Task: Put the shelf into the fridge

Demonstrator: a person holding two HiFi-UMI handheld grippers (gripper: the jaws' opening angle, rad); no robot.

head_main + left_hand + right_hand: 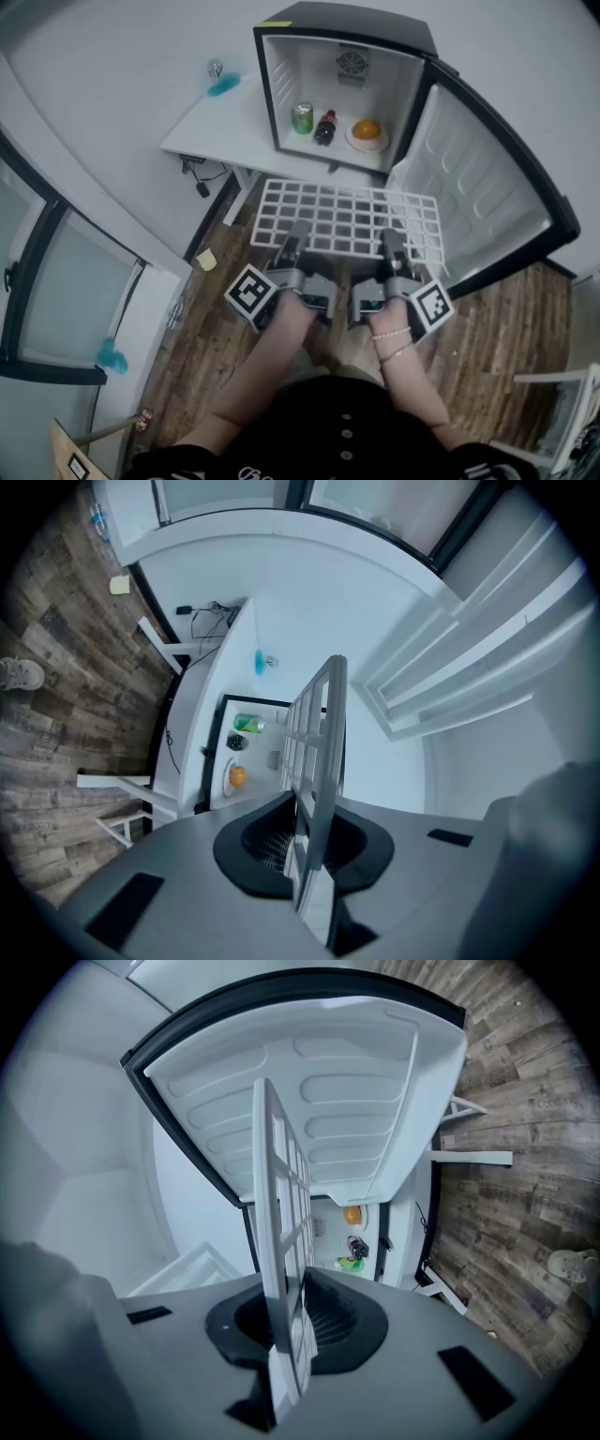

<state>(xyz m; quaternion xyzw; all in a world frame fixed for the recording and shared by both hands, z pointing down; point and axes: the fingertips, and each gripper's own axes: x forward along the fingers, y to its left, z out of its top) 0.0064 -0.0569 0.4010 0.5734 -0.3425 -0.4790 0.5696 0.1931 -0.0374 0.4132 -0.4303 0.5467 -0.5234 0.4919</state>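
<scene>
Now, fridge with can, bottle, orange.

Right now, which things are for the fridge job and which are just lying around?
For the job: shelf, fridge, left gripper, right gripper, both shut on the shelf.
Just lying about: green can, dark bottle, orange, blue thing on the table.

Soft, even indoor light. The fridge interior is brightest, at 12 o'clock in head view. Heavy fisheye bending; both gripper views darken at corners. The shelf blurs close-up.
</scene>
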